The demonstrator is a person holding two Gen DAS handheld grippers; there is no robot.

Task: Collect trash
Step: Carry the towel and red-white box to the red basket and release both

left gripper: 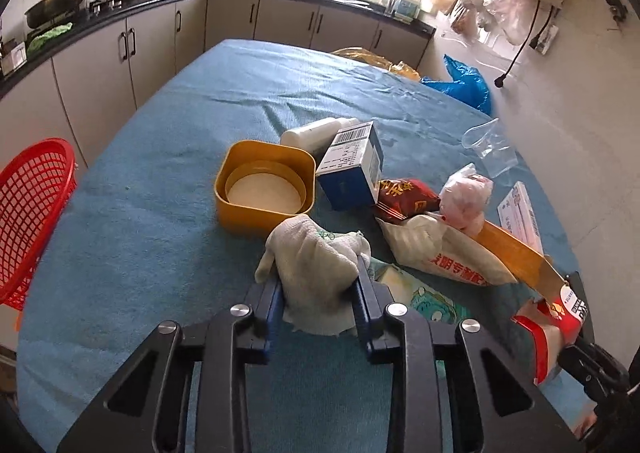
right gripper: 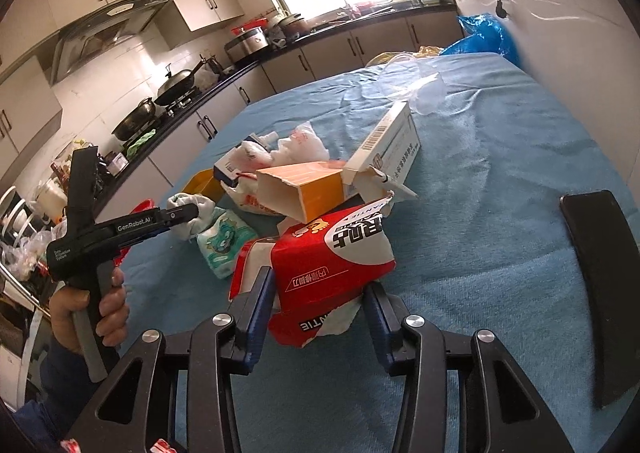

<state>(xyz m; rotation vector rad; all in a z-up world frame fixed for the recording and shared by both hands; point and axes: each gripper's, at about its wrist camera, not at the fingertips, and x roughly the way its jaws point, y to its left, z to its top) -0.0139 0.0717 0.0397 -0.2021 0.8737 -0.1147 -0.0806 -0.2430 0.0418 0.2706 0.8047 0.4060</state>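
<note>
My left gripper (left gripper: 318, 273) is shut on a crumpled white paper towel (left gripper: 316, 265), held just above the blue tablecloth; it shows from the side in the right wrist view (right gripper: 188, 215). My right gripper (right gripper: 318, 293) is shut on a torn red and white carton (right gripper: 332, 257), also seen at the right edge of the left wrist view (left gripper: 548, 329). Trash lies in a pile: a blue and white box (left gripper: 354, 169), a white bottle (left gripper: 316, 129), a red snack packet (left gripper: 404, 197), a white bag with red print (left gripper: 444, 253), an orange box (right gripper: 304, 189), a white box (right gripper: 394, 145).
A red mesh basket (left gripper: 32, 221) stands off the table's left edge. A yellow square container (left gripper: 264, 185) sits mid-table. A clear plastic cup (left gripper: 488, 145) lies near the right wall. A black phone-like slab (right gripper: 600, 265) lies at right. Kitchen counters surround the table.
</note>
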